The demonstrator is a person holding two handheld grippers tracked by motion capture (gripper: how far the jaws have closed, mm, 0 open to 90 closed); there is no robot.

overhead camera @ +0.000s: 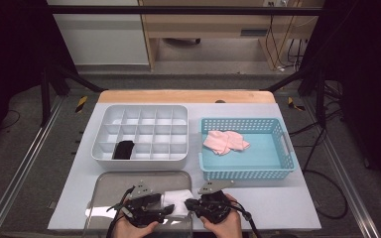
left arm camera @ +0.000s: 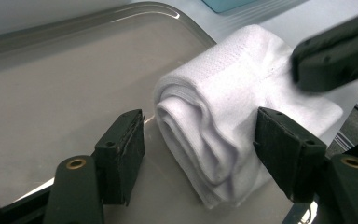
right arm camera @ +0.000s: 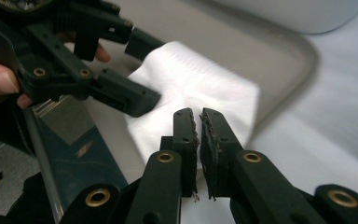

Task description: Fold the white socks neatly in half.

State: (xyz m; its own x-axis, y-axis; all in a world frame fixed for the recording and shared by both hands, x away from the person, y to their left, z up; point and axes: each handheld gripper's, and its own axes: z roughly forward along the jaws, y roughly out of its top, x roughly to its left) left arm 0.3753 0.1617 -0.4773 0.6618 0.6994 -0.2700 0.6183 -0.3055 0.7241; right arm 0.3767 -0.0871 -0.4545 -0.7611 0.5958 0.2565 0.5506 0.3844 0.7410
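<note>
A folded white cloth (overhead camera: 177, 200) (left arm camera: 223, 116) (right arm camera: 200, 88) lies at the right end of a metal tray (overhead camera: 129, 175) (left arm camera: 65, 84) near the table's front edge. My left gripper (overhead camera: 170, 208) (left arm camera: 203, 156) is open, its two jaws standing on either side of the cloth's rolled end without pressing it. It also appears in the right gripper view as the left gripper (right arm camera: 142, 70). My right gripper (overhead camera: 190, 203) (right arm camera: 198, 119) is shut, its tips at the cloth's near edge, with nothing visible between them. It hangs over the cloth's far side as the right gripper (left arm camera: 335, 56).
A white compartment organiser (overhead camera: 141, 157) stands behind the tray, with a black item (overhead camera: 123, 149) in a front-left cell. A blue basket (overhead camera: 278, 171) to its right holds a pink cloth (overhead camera: 224, 141). The tray's raised rim (right arm camera: 303, 60) curves around the white cloth.
</note>
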